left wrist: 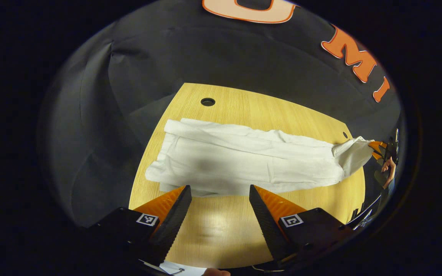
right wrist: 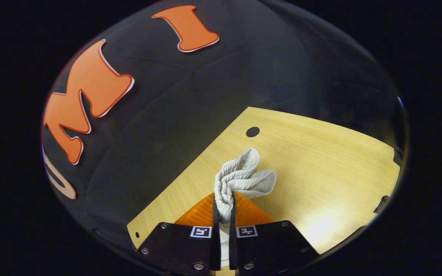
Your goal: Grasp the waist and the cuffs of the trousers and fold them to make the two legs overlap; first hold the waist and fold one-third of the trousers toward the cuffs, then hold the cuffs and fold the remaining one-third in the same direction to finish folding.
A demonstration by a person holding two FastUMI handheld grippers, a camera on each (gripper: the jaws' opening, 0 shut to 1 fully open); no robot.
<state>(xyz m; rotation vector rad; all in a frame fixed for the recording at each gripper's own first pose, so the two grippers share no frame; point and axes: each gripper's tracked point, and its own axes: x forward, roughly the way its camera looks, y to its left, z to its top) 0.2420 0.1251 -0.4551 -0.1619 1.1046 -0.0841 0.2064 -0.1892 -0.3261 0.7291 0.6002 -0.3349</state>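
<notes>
White trousers [left wrist: 240,157] lie stretched across the wooden table [left wrist: 244,103] in the left gripper view, legs overlapped, cuffs at the left end. Their right end [left wrist: 353,153] is lifted off the table by my right gripper [left wrist: 378,149], seen far off at the right with a hand behind it. My left gripper [left wrist: 220,195] stands open just in front of the trousers' near edge, nothing between its fingers. In the right gripper view my right gripper [right wrist: 224,205] is shut on the gathered elastic waist [right wrist: 242,176], which bunches up above the fingers.
The table [right wrist: 320,161] has a round cable hole [left wrist: 208,102] beyond the trousers, and another hole [right wrist: 252,132] near the corner in the right gripper view. The black cloth wall rises close behind the table's edges. A white paper [left wrist: 177,268] lies at the near edge.
</notes>
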